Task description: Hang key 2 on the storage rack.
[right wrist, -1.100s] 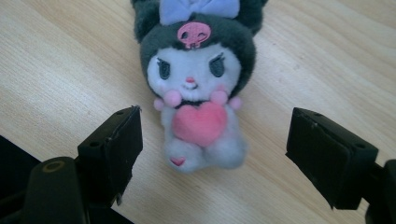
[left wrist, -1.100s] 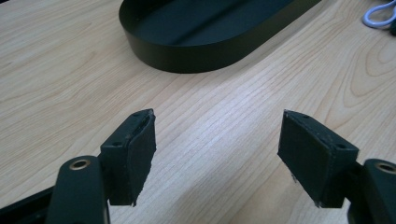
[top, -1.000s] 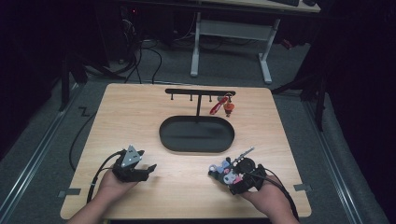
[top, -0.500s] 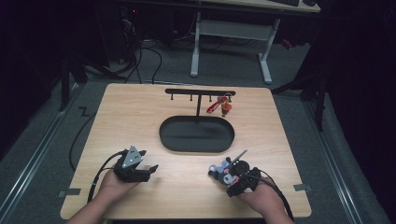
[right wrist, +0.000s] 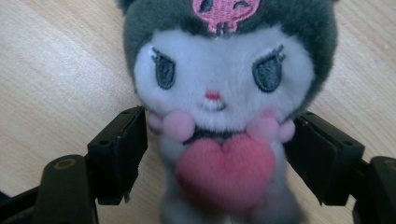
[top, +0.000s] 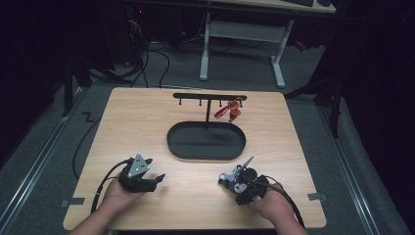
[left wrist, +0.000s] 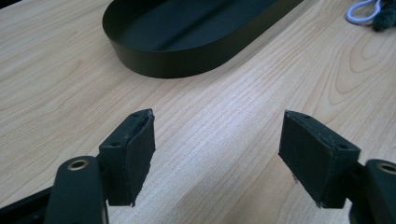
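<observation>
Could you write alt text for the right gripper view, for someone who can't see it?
A small plush toy with a white face, grey hood and pink heart lies on a pale wooden table, close to the camera. The right hand-held gripper has its two black jaws open on either side of the toy's body.

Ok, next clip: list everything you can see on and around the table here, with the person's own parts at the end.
Table: one, light wood, centre.
Tray: one, black, oval, mid-table.
Hook rack: one, black, rising at the tray's far edge.
Red charm: one, hanging near the rack's right end.
Plush toy: one, grey and white with a pink heart, between the right jaws.
White desk frame: one, behind the table.
Left hand-held gripper: black, open, near left.
Right hand-held gripper: black, around the plush; contact unclear.
Hands: two, at the near edge.
</observation>
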